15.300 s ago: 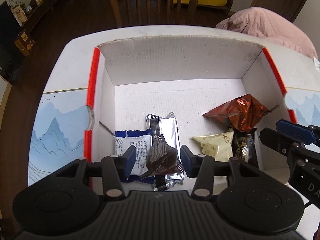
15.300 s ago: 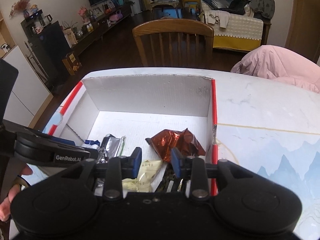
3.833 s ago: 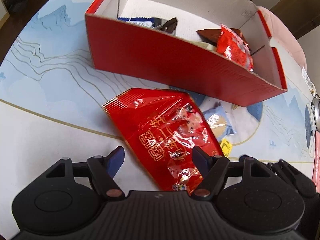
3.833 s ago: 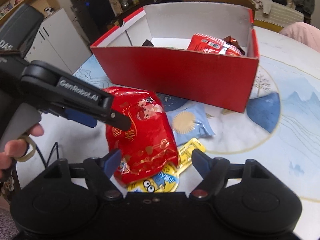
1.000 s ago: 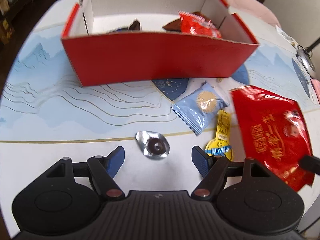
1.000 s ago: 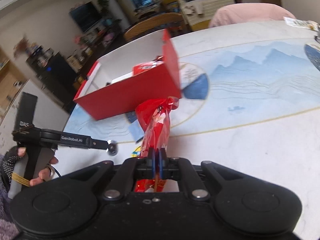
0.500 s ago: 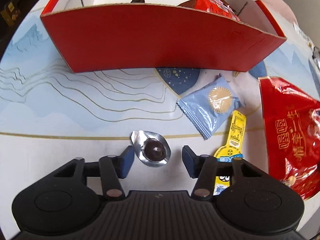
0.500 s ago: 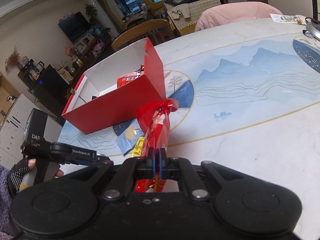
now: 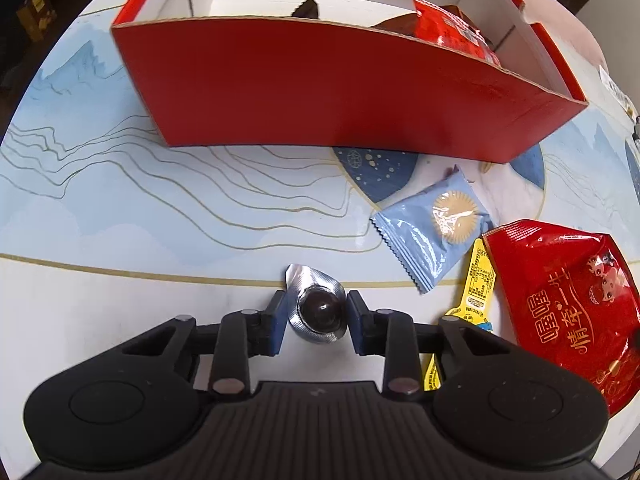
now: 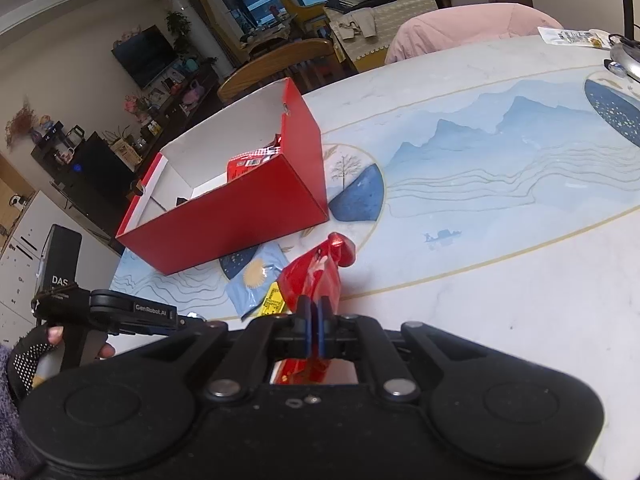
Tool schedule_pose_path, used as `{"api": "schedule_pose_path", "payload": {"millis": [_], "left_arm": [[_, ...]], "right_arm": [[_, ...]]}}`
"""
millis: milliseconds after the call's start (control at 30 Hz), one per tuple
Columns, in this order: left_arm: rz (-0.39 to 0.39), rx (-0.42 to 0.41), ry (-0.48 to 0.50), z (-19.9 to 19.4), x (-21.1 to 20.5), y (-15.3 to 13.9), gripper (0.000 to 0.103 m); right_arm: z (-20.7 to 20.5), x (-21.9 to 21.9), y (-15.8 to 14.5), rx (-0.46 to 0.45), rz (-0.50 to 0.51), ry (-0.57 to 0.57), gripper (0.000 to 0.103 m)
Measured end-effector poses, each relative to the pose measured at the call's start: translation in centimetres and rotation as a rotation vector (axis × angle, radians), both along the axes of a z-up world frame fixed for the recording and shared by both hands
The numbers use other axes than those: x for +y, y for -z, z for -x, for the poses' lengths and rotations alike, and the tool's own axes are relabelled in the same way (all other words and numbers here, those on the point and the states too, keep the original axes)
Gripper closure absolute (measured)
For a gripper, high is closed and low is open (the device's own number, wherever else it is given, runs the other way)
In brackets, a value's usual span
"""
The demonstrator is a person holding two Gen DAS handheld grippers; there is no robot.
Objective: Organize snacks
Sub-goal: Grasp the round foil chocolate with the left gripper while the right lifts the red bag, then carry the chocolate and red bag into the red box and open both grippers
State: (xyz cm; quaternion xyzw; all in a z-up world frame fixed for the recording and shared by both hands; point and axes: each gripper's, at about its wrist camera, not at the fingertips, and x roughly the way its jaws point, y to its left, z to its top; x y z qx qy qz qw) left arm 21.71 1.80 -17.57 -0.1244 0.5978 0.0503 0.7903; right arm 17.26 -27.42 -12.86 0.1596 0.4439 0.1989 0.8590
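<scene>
A red cardboard box (image 9: 336, 88) with several snacks inside stands on the table; it also shows in the right wrist view (image 10: 240, 216). My left gripper (image 9: 318, 320) has its pads on both sides of a silver foil chocolate (image 9: 318, 310) lying on the table. My right gripper (image 10: 315, 328) is shut on a big red snack bag (image 10: 320, 272), also seen in the left wrist view (image 9: 568, 296), and holds it at the table. A light blue cookie packet (image 9: 432, 224) and a yellow packet (image 9: 472, 292) lie between them.
The table (image 10: 500, 264) has a blue landscape print. A wooden chair (image 10: 280, 60) and a pink jacket (image 10: 460, 28) are beyond the far edge. Small items (image 10: 624, 56) lie at the far right. The left gripper (image 10: 132, 312) shows at the right wrist view's left.
My left gripper has closed in around the foil chocolate. My right gripper has lowered the red bag toward the table, next to the blue and yellow packets.
</scene>
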Motion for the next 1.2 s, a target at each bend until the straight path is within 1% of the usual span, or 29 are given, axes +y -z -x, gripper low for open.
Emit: {"api": "schedule_pose_path", "payload": {"millis": [233, 400, 533, 800, 1067, 1200], "left_arm": [[0.025, -0.003, -0.034, 0.9, 1.3, -0.5, 0.073], [0.040, -0.016, -0.030, 1.7, 1.7, -2.0, 0.073], [0.026, -0.047, -0.010, 2.3, 1.6, -4.2, 0.073], [0.035, -0.131, -0.028, 2.4, 2.1, -9.3, 0.073], [0.017, -0.204, -0.025, 0.8, 2.8, -14.3, 0.073], [-0.014, -0.224, -0.020, -0.7, 3.1, -15.9, 0.073]], "right_arm": [[0.2, 0.0, -0.5, -0.011, 0.005, 0.015, 0.101], [0.5, 0.1, -1.8, -0.040, 0.010, 0.016, 0.102], [0.3, 0.0, -3.5, -0.078, -0.003, 0.019, 0.102], [-1.3, 0.4, -7.6, -0.169, -0.008, 0.000, 0.102], [-4.3, 1.9, -11.0, -0.243, -0.020, -0.029, 0.102], [-6.4, 3.6, -11.9, -0.263, -0.025, -0.059, 0.103]]}}
